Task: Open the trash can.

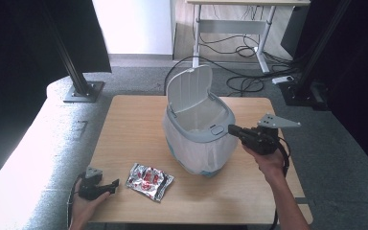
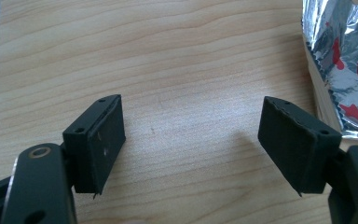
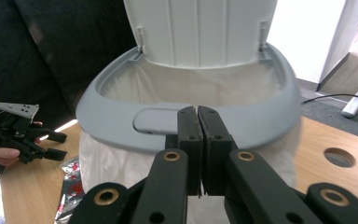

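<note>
A small bin [image 1: 199, 132] with a grey rim [image 3: 121, 123] and a white liner bag stands mid-table, its white lid [image 1: 189, 88] flipped up. A crinkled silver snack wrapper [image 1: 149, 180] with red print lies flat on the table in front of the bin. My left gripper [image 1: 106, 186] rests low at the table's front left, jaws open around bare wood, the wrapper [image 2: 342, 56] just to its right. My right gripper [image 1: 234, 128] is shut with nothing between its jaws, its tips [image 3: 197, 122] right at the rim's push-button [image 3: 156, 121]; touching or not is unclear.
The wooden table [image 1: 124, 124] has a round hole [image 3: 339, 157] near its right side. Black frame posts [image 1: 76, 72] stand behind the table on both sides. A desk and loose cables [image 1: 242, 48] are on the floor beyond.
</note>
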The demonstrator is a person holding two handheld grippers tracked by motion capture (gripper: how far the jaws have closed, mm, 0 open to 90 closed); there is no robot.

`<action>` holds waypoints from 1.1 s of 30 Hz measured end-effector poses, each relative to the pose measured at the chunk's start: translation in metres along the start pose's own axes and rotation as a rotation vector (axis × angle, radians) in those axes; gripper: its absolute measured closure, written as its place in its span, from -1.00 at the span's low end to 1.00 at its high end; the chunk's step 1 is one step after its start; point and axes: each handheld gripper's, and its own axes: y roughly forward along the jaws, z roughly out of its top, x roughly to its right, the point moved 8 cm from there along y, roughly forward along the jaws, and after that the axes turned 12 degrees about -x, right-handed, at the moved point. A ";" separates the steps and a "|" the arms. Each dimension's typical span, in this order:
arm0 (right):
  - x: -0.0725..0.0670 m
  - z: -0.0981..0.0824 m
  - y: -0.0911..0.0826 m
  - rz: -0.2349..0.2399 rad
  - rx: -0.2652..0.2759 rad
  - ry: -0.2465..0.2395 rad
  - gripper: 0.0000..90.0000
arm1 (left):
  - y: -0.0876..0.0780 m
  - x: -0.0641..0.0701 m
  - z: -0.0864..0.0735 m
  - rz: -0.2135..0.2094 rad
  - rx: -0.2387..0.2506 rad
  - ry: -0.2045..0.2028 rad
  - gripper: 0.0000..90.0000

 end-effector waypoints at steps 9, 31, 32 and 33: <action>0.010 -0.025 -0.019 -0.073 0.006 -0.020 0.74 | -0.001 0.001 0.001 -0.030 -0.001 -0.037 -0.50; 0.035 -0.120 -0.010 -0.159 -0.036 0.081 0.06 | -0.006 0.003 0.002 -0.049 0.019 -0.051 -0.51; 0.037 -0.125 -0.008 -0.163 -0.044 0.087 0.06 | -0.005 0.003 0.002 -0.050 0.017 -0.050 -0.51; 0.039 -0.130 -0.007 -0.166 -0.051 0.093 0.06 | -0.005 0.003 0.002 -0.050 0.015 -0.050 -0.51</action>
